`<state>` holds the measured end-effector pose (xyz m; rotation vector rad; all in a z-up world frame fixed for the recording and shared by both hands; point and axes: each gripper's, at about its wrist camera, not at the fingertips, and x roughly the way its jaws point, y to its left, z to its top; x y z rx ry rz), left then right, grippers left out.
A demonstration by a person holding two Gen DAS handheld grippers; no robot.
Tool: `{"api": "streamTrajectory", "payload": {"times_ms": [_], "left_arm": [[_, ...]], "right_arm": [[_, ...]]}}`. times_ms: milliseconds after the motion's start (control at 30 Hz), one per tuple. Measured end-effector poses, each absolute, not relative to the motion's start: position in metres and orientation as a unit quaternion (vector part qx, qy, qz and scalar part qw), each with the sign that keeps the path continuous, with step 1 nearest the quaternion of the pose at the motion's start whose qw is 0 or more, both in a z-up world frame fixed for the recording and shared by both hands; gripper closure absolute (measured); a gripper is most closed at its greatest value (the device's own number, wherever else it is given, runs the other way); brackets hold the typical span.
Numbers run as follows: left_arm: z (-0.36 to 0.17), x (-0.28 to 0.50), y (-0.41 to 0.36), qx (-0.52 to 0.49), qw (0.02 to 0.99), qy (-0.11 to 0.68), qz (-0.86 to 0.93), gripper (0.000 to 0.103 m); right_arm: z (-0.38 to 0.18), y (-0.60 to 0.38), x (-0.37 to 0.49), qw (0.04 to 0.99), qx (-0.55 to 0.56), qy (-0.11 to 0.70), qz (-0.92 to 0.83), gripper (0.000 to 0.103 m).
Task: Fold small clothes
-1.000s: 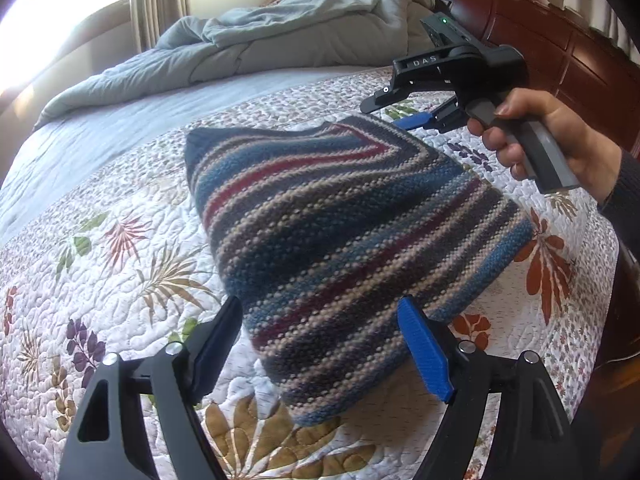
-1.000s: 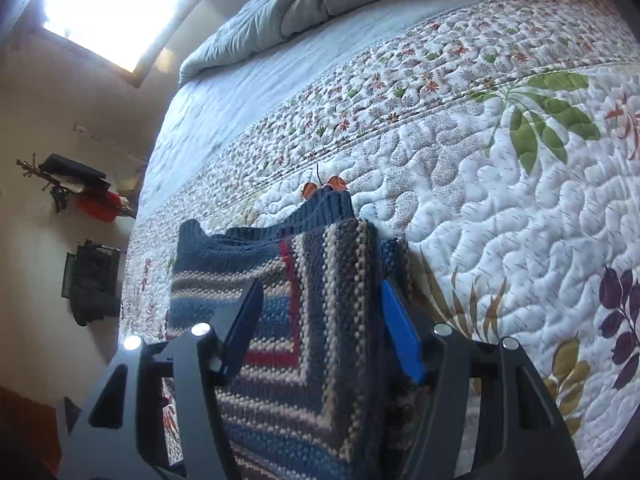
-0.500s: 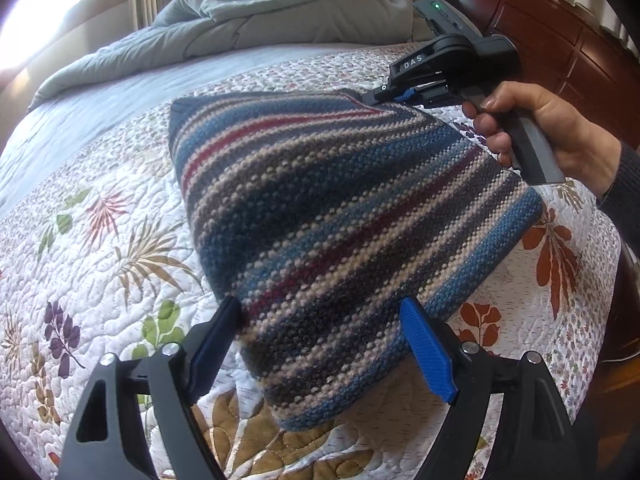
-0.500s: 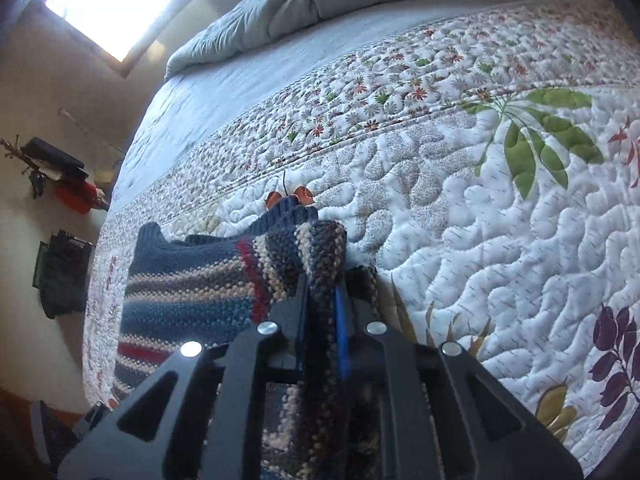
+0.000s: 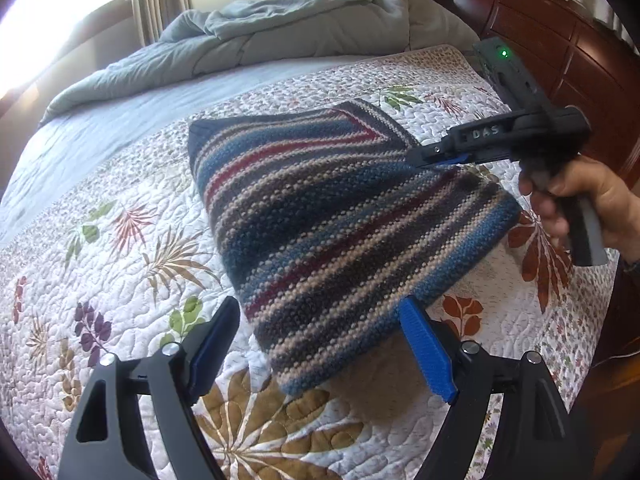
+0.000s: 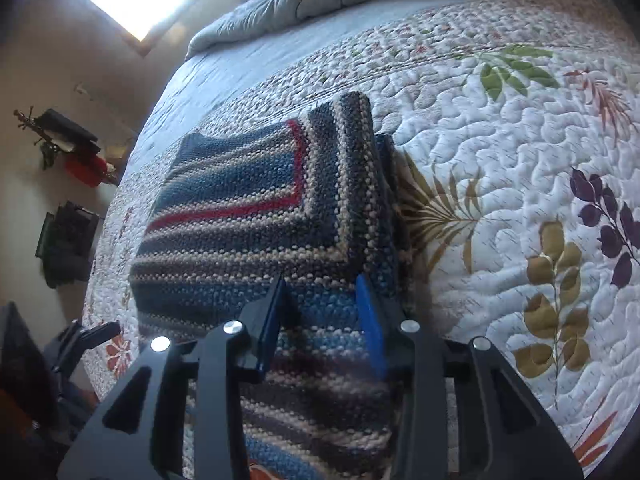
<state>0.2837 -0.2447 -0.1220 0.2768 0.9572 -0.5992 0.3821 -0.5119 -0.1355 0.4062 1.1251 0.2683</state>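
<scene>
Striped knit sweater, folded into a rough rectangle, lying flat on the floral quilt of the bed. Left tool held just short of the sweater's near corner, blue-padded fingers spread wide, nothing between them. Right tool over the opposite side of the sweater, fingers parted with a clear gap, one to each side of a band of knit; seemingly resting on or just above the fabric, contact hard to judge from the wrist view. Seen from the left tool's side as a narrow black tip at the sweater's far right edge, gripped by a bare hand. Beyond both tools, a rumpled grey comforter; to the right of it, a dark wooden headboard.
</scene>
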Motion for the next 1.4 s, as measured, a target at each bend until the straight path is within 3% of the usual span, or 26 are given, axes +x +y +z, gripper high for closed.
{"api": "streamTrajectory", "payload": {"times_ms": [100,267,567,667,767,800,1000,1400], "left_arm": [[-0.116,0.274,-0.242,0.135,0.835,0.451,-0.285,0.020],[-0.114,0.278,-0.226,0.113,0.828,0.469,-0.287,0.015],[-0.123,0.344,-0.163,-0.080,0.778,0.547,-0.297,0.009],[-0.133,0.381,-0.147,-0.158,0.753,0.567,-0.294,0.009],[-0.145,0.410,-0.145,-0.209,0.727,0.581,-0.301,0.009],[-0.149,0.417,-0.146,-0.217,0.721,0.584,-0.302,0.009],[-0.175,0.444,-0.160,-0.273,0.654,0.610,-0.355,0.009],[-0.227,0.468,-0.178,-0.297,0.602,0.632,-0.386,0.005]], "right_arm": [[-0.106,-0.510,0.361,0.832,0.218,0.493,0.134,0.051],[-0.084,-0.503,0.317,0.841,0.206,0.481,0.134,0.050],[-0.125,-0.515,0.304,0.813,0.230,0.519,0.128,0.046],[-0.114,-0.526,0.309,0.804,0.263,0.513,0.145,0.035],[-0.103,-0.541,0.317,0.806,0.282,0.504,0.131,0.015],[-0.106,-0.546,0.326,0.795,0.295,0.512,0.137,0.012],[-0.146,-0.567,0.380,0.731,0.365,0.548,0.176,0.011],[-0.189,-0.562,0.440,0.673,0.378,0.592,0.232,0.007]]}}
